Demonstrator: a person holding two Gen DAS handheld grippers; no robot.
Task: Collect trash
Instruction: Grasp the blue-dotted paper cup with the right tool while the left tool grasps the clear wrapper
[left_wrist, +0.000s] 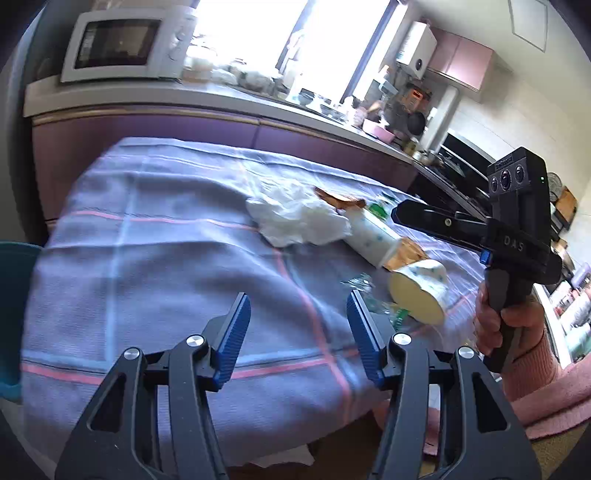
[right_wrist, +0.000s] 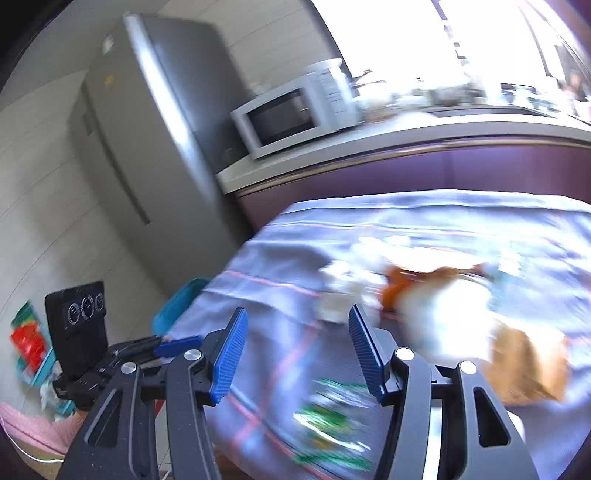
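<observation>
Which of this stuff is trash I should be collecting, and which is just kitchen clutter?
Job:
crumpled tissue
two paper cups
brown wrapper
green-printed plastic wrapper
teal bin, probably where it goes

Not the job:
microwave
fridge
pink bowl
tablecloth

Blown-out window (left_wrist: 295, 37) glare, right-wrist motion blur

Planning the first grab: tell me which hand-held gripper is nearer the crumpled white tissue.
Right hand-held gripper: its tip sits just beside the crumpled white tissue. Left hand-held gripper hangs further back.
</observation>
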